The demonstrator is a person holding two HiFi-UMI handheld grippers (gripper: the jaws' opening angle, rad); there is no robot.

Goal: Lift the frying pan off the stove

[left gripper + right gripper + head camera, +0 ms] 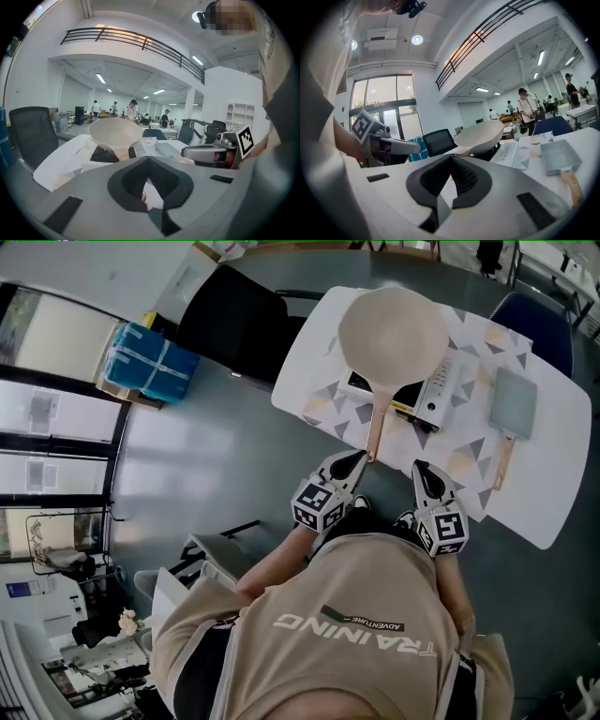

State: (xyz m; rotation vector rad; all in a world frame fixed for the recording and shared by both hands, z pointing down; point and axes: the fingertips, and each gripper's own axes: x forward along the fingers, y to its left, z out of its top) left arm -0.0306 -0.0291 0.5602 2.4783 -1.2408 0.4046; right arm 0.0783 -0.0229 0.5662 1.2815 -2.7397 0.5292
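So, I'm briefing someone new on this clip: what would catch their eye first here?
The big cream frying pan on the stove, its wooden handle pointing back at the person. Near the handle's end, the left claw and right claw hover shut and empty. A grey rectangular pan lies to the right.

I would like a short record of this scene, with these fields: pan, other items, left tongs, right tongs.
pan: cream frying pan on the stove, wooden handle toward the person
other items: grey square pan on the table, right of the stove
left tongs: shut, empty, close to the handle's end
right tongs: shut, empty, at the table edge
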